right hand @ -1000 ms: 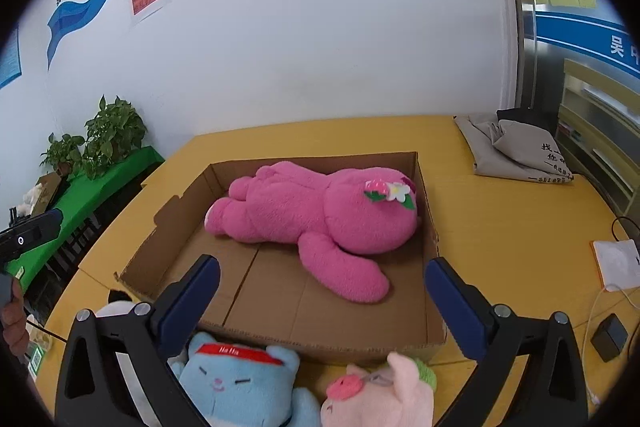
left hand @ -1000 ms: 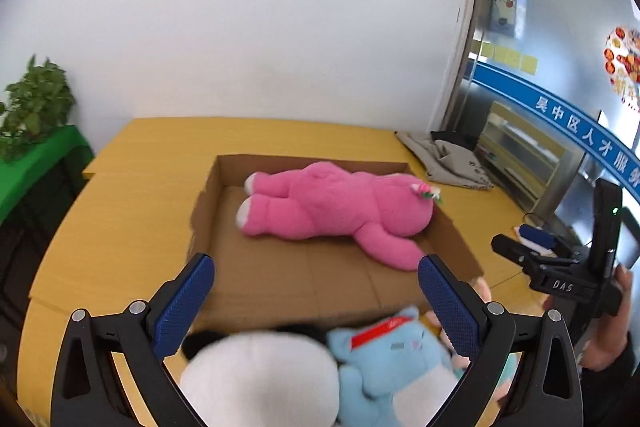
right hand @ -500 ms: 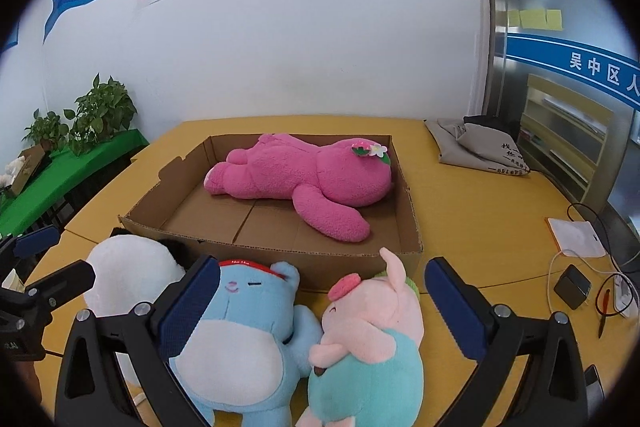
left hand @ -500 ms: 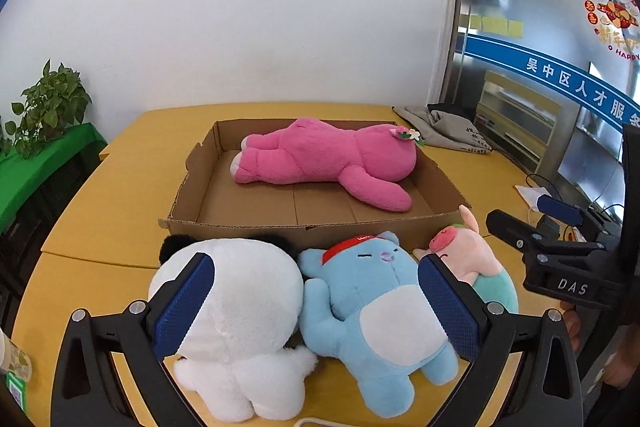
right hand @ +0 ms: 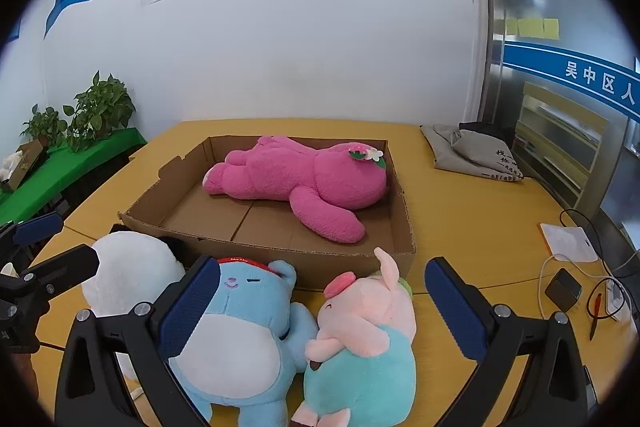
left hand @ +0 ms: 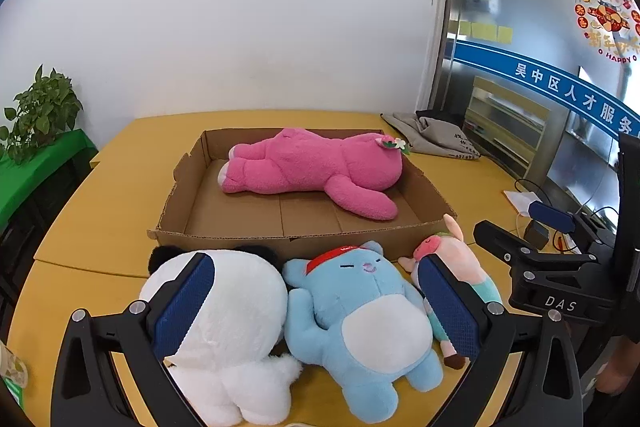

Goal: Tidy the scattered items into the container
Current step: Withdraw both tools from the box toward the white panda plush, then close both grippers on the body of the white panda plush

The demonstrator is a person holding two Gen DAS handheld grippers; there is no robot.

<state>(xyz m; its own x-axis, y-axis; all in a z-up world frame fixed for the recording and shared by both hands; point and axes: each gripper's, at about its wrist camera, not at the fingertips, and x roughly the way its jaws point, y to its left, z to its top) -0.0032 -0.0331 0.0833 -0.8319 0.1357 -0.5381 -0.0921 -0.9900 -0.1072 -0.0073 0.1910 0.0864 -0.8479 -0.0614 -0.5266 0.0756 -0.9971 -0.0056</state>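
Both claws hang wide open and empty over the near edge of the bench: the left claw frames the blue plush, the right claw frames the pink pig plush. Three toys lie on the bench against the outside of the near wall of the cardboard box, touching one another — the white panda plush toward the left edge, the blue one in the middle, the pig toward the right. The pink bear already lies inside along the far wall, its long axis running left to right, flowered head toward the right corner. The next pick seems to be the blue plush, which lies on its back, long axis pointing from the near edge toward the box, head nearest the wall. A good grip would close across the belly — crosswise to that axis — sinking deep enough that soft pile does not slip, then lift clear of the wall into the bare near half.
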